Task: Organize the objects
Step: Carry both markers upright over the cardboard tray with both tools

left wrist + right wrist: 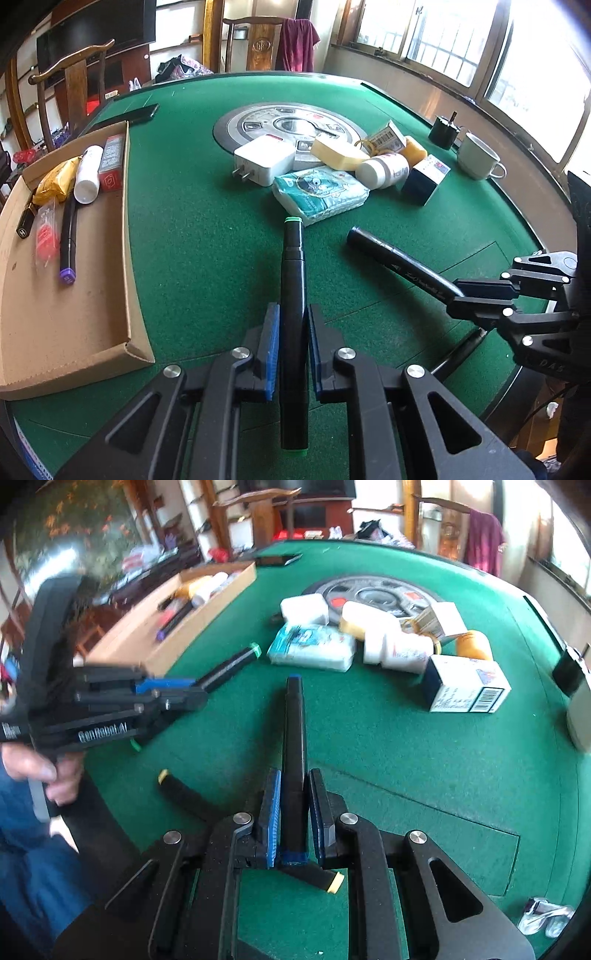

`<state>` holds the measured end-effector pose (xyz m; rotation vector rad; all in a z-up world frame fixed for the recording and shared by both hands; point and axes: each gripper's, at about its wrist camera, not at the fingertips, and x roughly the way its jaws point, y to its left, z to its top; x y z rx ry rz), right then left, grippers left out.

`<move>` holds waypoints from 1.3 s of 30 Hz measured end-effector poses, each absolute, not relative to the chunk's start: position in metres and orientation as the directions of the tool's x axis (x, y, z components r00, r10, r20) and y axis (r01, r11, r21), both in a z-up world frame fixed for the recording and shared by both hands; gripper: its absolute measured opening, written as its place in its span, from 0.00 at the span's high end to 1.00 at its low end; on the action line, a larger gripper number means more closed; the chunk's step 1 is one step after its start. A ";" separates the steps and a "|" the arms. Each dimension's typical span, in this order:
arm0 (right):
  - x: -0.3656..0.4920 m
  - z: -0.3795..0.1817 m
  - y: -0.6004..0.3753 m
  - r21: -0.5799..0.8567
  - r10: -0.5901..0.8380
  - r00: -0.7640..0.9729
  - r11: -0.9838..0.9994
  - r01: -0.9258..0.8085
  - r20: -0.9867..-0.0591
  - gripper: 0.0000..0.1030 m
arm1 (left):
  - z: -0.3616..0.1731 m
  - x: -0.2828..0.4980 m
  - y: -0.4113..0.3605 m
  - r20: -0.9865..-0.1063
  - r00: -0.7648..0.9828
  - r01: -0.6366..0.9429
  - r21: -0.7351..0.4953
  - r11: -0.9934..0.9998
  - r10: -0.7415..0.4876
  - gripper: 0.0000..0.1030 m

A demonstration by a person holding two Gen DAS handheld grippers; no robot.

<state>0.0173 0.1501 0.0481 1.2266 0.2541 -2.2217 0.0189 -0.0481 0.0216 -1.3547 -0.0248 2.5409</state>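
Note:
My left gripper (293,310) is shut on a black marker with green caps (293,266), which points away over the green table. In the right wrist view the same gripper (201,693) shows at the left, with a hand behind it. My right gripper (294,775) is shut on a black marker with blue caps (294,720). The left wrist view has this gripper (452,295) at the right, clamped on the blue-capped marker (399,262). A yellow-capped marker (173,786) lies on the felt beneath the right gripper.
A cardboard tray (66,314) on the left holds a purple-capped marker (68,243), a white bottle (88,173) and packets. Mid-table lie a charger (264,157), tissue pack (319,192), pill bottle (384,170) and small boxes. A cup (476,155) stands far right.

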 end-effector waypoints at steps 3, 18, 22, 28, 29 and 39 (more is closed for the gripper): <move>0.016 0.043 0.142 0.064 -0.356 -0.397 -0.807 0.587 -0.846 0.86 | 0.019 0.020 -0.047 -0.818 -0.525 -0.221 -0.137 -0.966 0.236 0.87; -0.010 0.039 0.122 0.017 -0.287 -0.399 -0.830 0.558 -0.871 0.86 | 0.017 0.018 -0.050 -0.815 -0.525 -0.220 -0.146 -0.964 0.243 0.87; -0.007 0.044 0.129 0.057 -0.314 -0.406 -0.845 0.532 -0.858 0.86 | 0.021 0.020 -0.054 -0.804 -0.535 -0.212 -0.168 -0.963 0.258 0.87; 0.000 0.064 0.134 0.102 -0.369 -0.437 -0.846 0.523 -0.820 0.86 | 0.032 0.024 -0.061 -0.787 -0.554 -0.202 -0.188 -0.961 0.270 0.87; 0.001 0.066 0.133 0.107 -0.375 -0.439 -0.845 0.524 -0.816 0.86 | 0.033 0.025 -0.063 -0.785 -0.557 -0.200 -0.190 -0.961 0.271 0.87; -0.003 0.046 0.119 0.080 -0.319 -0.372 -0.842 0.534 -0.871 0.86 | 0.031 0.027 -0.069 -0.783 -0.554 -0.196 -0.207 -0.958 0.283 0.87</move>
